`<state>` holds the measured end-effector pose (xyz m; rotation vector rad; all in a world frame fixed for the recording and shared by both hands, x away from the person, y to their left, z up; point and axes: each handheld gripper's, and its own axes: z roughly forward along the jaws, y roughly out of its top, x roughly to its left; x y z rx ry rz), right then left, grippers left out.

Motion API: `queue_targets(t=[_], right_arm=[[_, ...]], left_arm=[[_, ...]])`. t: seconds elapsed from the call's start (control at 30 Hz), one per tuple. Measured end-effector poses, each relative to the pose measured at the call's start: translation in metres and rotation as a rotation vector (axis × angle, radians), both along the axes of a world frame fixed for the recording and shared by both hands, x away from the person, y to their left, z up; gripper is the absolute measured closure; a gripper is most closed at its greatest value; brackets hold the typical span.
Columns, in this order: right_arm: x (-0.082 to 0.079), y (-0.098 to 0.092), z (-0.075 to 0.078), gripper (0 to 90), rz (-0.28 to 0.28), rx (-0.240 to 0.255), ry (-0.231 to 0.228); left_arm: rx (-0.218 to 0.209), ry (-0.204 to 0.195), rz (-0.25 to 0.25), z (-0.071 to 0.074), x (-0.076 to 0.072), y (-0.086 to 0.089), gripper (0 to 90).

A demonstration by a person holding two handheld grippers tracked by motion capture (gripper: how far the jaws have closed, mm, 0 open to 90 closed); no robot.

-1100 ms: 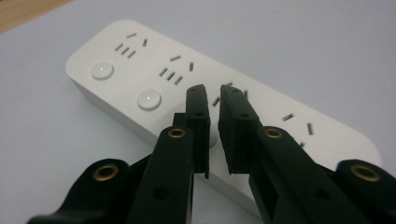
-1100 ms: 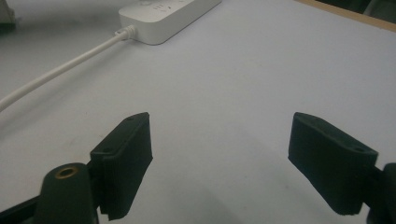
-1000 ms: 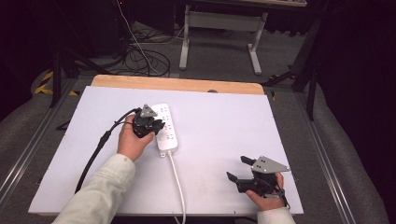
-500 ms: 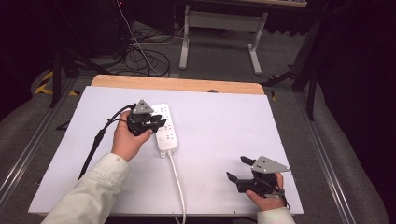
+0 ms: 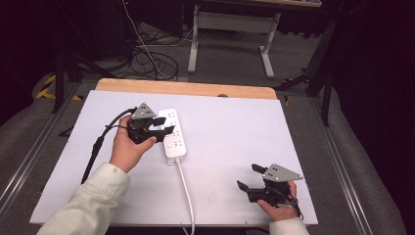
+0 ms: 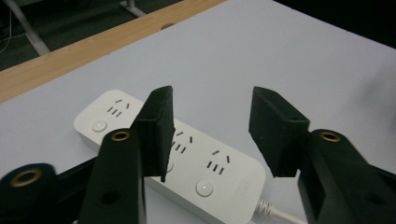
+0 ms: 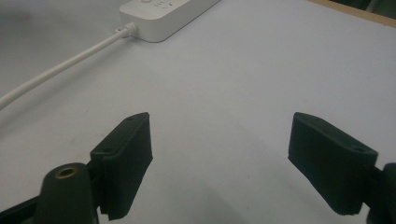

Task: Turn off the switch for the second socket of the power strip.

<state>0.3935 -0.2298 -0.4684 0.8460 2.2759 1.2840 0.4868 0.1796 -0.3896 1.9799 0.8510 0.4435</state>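
Table [image 5: 244, 147]: white top, carries just one thing to work on, no boxes, trays or other containers on it, so nothing to report as contents

Power strip [image 5: 174, 133]: lies flat left of table centre, far end toward the wooden back edge, white cord [image 5: 185, 188] running off its near end to the table's near edge. All sockets look empty, nothing plugged in; can't tell whether any of its buttons are on

Left gripper [image 5: 164, 126]: over the strip's left edge, lifted clear of it, jaws have just been opening and now stand apart with nothing between them. My read: the touch or press on the strip is done and this hand is letting go

Right gripper [image 5: 248, 177]: well to the right of the strip, near the table's front edge, jaws wide apart, empty, idle. No next step visibly started
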Motion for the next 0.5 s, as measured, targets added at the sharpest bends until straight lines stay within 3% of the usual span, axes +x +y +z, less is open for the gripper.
queue_targets(t=[0.07, 0.2, 0.4, 0.5], right_arm=[[-0.001, -0.001, 0.0, 22.1, -0.001, 0.002, -0.002], [-0.001, -0.001, 0.001, 22.1, -0.002, 0.003, -0.003], [-0.001, 0.0, 0.001, 22.1, -0.001, 0.0, -0.004], [-0.001, 0.0, 0.001, 22.1, -0.001, 0.001, -0.004]], left_arm=[[-0.013, -0.001, -0.007, 0.004, -0.006, 0.002, 43.0], [0.001, -0.031, -0.019, 0.011, -0.017, 0.007, 38.1], [-0.031, -0.049, -0.04, 0.021, -0.035, 0.016, 35.6], [-0.011, -0.06, -0.025, 0.022, -0.043, 0.021, 35.1]])
